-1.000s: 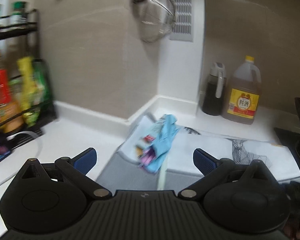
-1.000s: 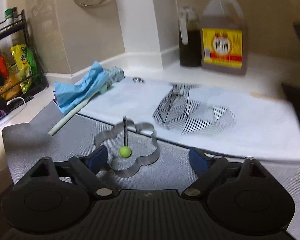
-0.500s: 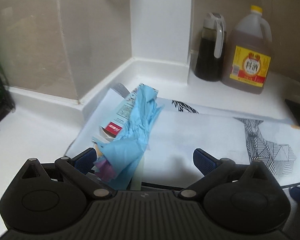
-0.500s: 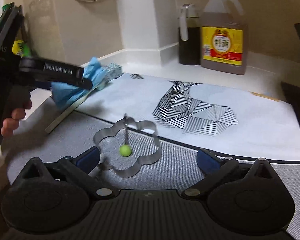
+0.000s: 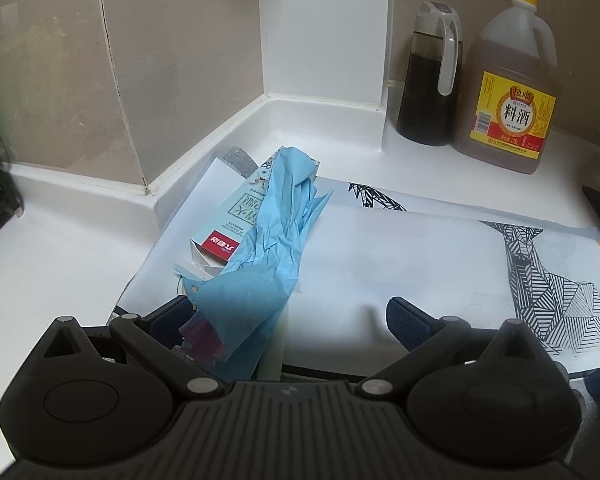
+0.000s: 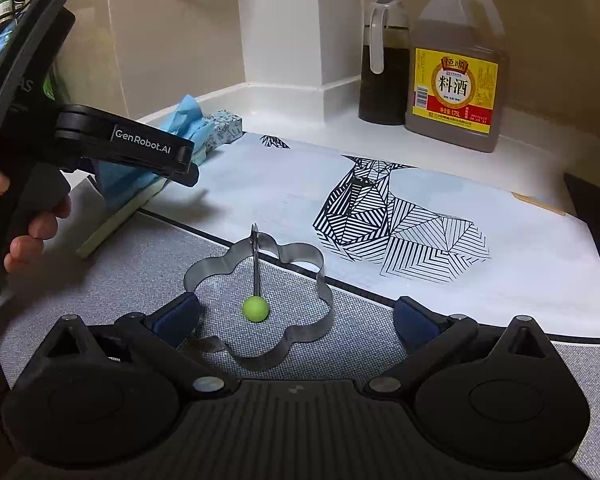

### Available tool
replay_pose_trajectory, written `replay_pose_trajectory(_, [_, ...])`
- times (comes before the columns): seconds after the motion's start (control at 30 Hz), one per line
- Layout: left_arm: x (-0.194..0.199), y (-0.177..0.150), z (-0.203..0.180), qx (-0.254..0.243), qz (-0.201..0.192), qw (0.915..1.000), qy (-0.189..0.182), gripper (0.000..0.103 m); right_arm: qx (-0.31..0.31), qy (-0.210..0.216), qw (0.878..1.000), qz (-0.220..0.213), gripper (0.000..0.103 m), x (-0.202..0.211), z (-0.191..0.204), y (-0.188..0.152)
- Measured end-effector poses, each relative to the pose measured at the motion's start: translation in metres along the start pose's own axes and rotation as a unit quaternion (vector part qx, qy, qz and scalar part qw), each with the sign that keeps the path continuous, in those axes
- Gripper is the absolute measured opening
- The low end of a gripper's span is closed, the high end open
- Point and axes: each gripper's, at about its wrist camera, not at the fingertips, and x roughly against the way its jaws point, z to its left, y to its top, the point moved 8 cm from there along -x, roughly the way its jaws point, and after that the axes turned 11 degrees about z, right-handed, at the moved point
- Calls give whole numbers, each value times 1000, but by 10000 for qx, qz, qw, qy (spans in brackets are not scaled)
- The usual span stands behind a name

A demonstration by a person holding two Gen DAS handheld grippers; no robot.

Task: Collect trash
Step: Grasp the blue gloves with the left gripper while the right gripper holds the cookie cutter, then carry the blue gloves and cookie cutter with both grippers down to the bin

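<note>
Crumpled blue paper (image 5: 276, 240) draped over a small printed carton (image 5: 236, 216), at the back-left corner of the white patterned mat (image 5: 420, 256) near the counter's wall corner.
Left gripper (image 5: 288, 316): jaws wide, paper's near end between them, contact not discernible. Right gripper (image 6: 296, 316): fully spread, empty, straddling a flower-shaped metal ring (image 6: 260, 300). Versus a second ago, left gripper is closer to the paper.
</note>
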Motion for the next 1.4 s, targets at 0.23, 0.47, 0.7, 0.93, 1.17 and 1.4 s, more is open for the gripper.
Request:
replay_pose_trajectory(0.23, [9,-1,-2,210,113,9994,-244,88,-1,-112,9999,4,103,-1,1,1])
replay_pose_trajectory(0.47, [19,-12,-4,85,246,9994,-241,15,121,-373,9990,-199,56,7,-2,0])
replay_pose_trajectory(0.7, [56,-27,4,272,-73,9986,-456,13,167,-474,9979,-419,49,22,-11,-7])
replay_pose_trajectory(0.93, [122,-53,21,540,-609,9933,-826,13,112,-386,9968,-684,48,48,-11,-13])
replay_pose_trajectory(1.17, [168,-90,29,638,-876,9907,-825,13,139,-274,9963,-798,48,65,-5,-22])
replay_pose_trajectory(1.4, [213,-135,28,710,-1099,9883,-788,14,274,-53,9942,-1039,48,100,7,-35])
